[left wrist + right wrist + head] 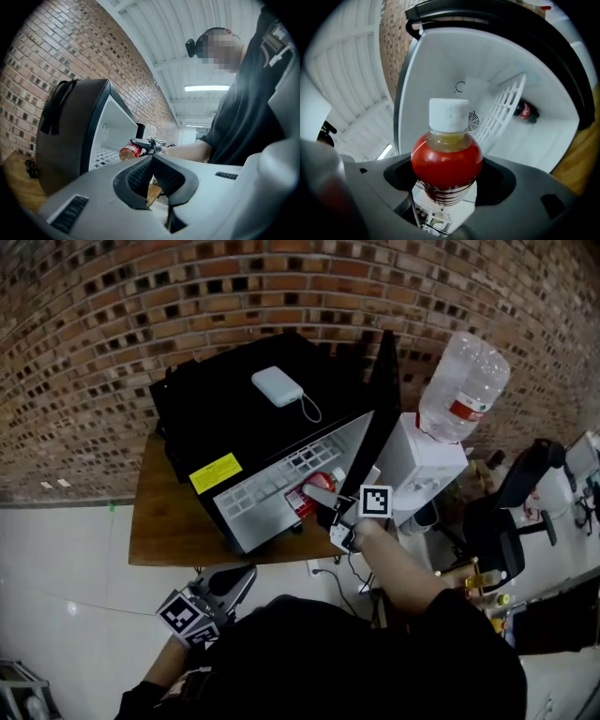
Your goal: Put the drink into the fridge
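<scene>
Drink [446,161], clamped round its red body in the right gripper [324,497], is level at the open fridge's [225,409] mouth by the worktop's [159,526] front edge, cap first, likely to slide onto the shelf [501,112]. Left gripper [152,174], closed and empty, hangs clear off that edge.

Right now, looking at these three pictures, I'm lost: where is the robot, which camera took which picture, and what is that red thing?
There is no robot: a person holds a two-jaw tool in each hand. One picture comes from a camera on the person's head, looking down. The other two come from cameras riding on the tools. A black fridge, door open, stands on a wooden table, with a white power bank on top. The right gripper is clamped on a red-labelled drink bottle at the fridge's opening. A dark bottle lies inside. The left gripper, jaws together, holds nothing.
</scene>
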`<state>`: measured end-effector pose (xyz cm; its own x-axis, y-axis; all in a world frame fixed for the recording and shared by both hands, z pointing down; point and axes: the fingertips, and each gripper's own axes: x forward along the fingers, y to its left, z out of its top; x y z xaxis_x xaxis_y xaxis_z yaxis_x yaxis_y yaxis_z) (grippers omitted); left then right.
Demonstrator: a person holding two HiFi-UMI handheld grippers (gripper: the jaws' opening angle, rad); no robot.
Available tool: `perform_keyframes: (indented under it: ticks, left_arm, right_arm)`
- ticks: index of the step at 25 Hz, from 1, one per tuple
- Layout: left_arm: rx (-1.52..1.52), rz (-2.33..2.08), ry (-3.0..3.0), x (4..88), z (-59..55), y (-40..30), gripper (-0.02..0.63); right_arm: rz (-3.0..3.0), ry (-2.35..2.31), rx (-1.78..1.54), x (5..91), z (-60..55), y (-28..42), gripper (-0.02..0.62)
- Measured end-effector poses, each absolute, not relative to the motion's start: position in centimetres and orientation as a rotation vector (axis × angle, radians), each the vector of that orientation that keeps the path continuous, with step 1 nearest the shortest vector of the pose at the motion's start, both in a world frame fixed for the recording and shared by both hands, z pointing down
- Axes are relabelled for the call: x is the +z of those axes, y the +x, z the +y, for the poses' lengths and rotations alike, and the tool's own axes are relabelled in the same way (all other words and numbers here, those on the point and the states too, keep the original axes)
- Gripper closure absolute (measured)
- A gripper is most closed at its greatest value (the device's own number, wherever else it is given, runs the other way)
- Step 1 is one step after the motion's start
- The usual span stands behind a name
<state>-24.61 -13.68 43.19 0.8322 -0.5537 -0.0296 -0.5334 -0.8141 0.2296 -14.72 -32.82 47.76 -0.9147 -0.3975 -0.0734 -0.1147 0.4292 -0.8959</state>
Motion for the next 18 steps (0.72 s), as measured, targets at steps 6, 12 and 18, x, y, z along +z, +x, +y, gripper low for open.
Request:
perform_keyframes:
  ticks: [6, 12, 18]
  left_arm:
    - [-0.147, -0.895, 2.789, 43.5, -13.9, -26.3, 0.612]
    - [-0.145, -0.914, 2.781, 43.7, -14.0, -26.8, 0.612]
    - [-0.145, -0.900, 2.782, 43.9, -14.2, -26.4, 0.612]
  right_arm:
    - [2.101, -0.472, -1.709, 50.2, -35.9, -17.1, 0.239]
    - [2.004, -0.531, -1.788, 51.5, -37.0, -17.8, 0.238]
    - [1.955, -0.640, -1.917, 51.6, -37.4, -18.4, 0.236]
